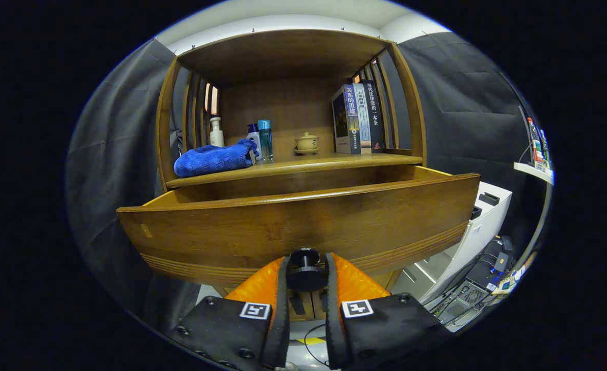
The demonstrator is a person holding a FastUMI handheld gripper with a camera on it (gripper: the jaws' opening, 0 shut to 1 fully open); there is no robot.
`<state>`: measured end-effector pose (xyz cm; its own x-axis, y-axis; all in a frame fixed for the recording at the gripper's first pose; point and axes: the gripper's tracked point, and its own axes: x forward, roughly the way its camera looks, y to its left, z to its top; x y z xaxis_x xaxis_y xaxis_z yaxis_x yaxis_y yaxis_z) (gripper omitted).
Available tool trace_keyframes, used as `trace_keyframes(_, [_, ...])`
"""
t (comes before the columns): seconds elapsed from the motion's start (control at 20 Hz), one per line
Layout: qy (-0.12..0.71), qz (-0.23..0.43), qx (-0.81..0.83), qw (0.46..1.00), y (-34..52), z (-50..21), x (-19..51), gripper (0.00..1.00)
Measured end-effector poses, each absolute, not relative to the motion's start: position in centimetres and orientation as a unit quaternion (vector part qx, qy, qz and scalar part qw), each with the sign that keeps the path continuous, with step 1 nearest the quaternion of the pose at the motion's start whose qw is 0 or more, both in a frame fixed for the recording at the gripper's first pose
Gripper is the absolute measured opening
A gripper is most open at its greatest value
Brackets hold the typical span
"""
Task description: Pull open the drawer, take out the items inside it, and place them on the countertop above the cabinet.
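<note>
1. Wooden and dark-stained, the cabinet [293, 103] fills the middle of the gripper view, and its drawer [303, 226] stands pulled well out toward the camera across the centre of the frame.
2. At the bottom centre the gripper [306, 273] has its two fingers closed in on the drawer's dark knob [305, 268], one on each side, pressing on it as far as I can judge.
3. On the countertop [303, 164], upper centre, a blue towel [213, 158] lies at the left beside a white pump bottle [216, 133] and two blue bottles [260, 139]; a small lidded cup [306, 141] sits in the middle and books [357, 121] stand at the right.
4. From this low angle the drawer's inside is hidden behind its front panel, so I cannot tell what remains in it.
5. Progress, as I judge it: the opening is done or nearly so; letting go of the knob, reaching in and lifting items onto the countertop is left.
</note>
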<state>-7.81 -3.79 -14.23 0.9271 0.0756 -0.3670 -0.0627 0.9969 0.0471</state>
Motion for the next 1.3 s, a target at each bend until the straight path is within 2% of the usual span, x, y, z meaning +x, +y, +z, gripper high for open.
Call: trace_keyframes(1.3, [0.205, 0.035, 0.034, 0.978, -6.7, -13.9, -15.7, 0.37])
